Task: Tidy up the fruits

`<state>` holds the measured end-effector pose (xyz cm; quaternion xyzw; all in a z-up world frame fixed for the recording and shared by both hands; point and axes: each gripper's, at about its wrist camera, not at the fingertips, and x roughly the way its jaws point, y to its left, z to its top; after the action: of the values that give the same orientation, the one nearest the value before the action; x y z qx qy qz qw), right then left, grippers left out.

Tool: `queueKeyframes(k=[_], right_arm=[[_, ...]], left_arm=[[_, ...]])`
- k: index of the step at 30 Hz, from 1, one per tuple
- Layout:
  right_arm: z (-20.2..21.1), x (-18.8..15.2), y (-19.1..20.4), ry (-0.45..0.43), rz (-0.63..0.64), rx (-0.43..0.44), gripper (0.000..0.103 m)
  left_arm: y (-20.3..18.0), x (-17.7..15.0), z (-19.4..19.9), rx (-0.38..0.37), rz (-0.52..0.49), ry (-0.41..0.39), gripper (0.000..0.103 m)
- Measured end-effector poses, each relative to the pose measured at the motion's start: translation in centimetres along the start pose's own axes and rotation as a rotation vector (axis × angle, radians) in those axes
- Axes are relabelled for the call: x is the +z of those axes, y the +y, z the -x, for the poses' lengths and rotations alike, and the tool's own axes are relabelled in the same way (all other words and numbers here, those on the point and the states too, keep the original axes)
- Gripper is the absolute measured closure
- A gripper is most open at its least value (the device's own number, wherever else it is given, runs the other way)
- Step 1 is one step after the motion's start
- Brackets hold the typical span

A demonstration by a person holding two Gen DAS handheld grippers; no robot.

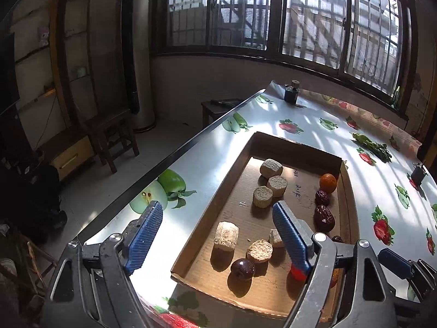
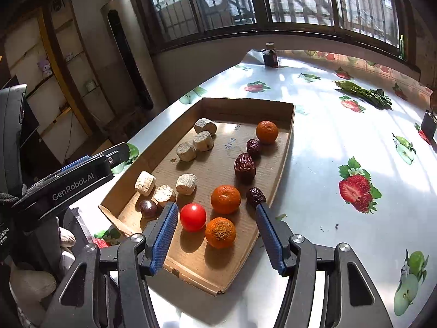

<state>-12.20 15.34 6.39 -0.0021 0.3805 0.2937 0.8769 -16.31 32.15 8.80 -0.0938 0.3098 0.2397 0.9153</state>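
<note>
A shallow cardboard tray [image 2: 245, 106] lies on the table with fruit in it. Near its front sit a red tomato [image 2: 192, 216] and two oranges [image 2: 225, 199]; a third orange [image 2: 266, 131] is at the far right corner. Three wrinkled red dates [image 2: 244, 166] run along the right side. Several beige chunks [image 2: 186, 183] and a dark round fruit [image 2: 148, 208] lie on the left. My right gripper [image 2: 215, 207] hovers open above the tomato and oranges, holding nothing. My left gripper [image 1: 216, 206] is open over the tray's [image 1: 286, 143] left edge, empty, with the dark fruit [image 1: 242, 269] below it.
The table [image 2: 327, 142] has a glossy cloth printed with fruit. A bunch of greens [image 2: 363, 93] lies at the far right, a small dark jar [image 2: 270, 54] at the far edge. The table's left edge [image 1: 174, 153] drops to the floor. A gloved hand [image 2: 65, 237] holds the left gripper.
</note>
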Motion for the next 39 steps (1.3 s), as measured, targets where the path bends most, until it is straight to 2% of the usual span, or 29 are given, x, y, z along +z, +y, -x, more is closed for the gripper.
queueKeyframes(k=[6, 17, 24, 27, 34, 39], right_arm=[[1.2, -0.4, -1.6, -0.025, -0.028, -0.032, 0.036], [2.8, -1.2, -3.0, -0.058, -0.044, -0.037, 0.034], [3.5, -1.5, -3.5, -0.074, -0.048, -0.047, 0.032], [3.8, -1.6, -3.4, -0.083, -0.04, -0.055, 0.032], [4.2, -1.7, -2.9, -0.098, -0.018, -0.078, 0.028], [4.1, -1.7, -3.1, -0.101, -0.024, -0.1, 0.025]], left_arm=[[-1.6, 0.2, 1.3, 0.069, -0.028, -0.04, 0.012], [-3.6, 0.1, 3.9, 0.103, -0.039, -0.125, 0.01], [-4.1, -0.4, 6.1, 0.212, -0.015, -0.213, 0.006], [-4.1, -0.6, 6.6, 0.17, -0.016, -0.234, 0.001], [-4.4, -0.7, 6.9, 0.098, -0.021, -0.221, 0.0], [-4.4, -0.8, 6.6, 0.091, -0.013, -0.202, 0.0]])
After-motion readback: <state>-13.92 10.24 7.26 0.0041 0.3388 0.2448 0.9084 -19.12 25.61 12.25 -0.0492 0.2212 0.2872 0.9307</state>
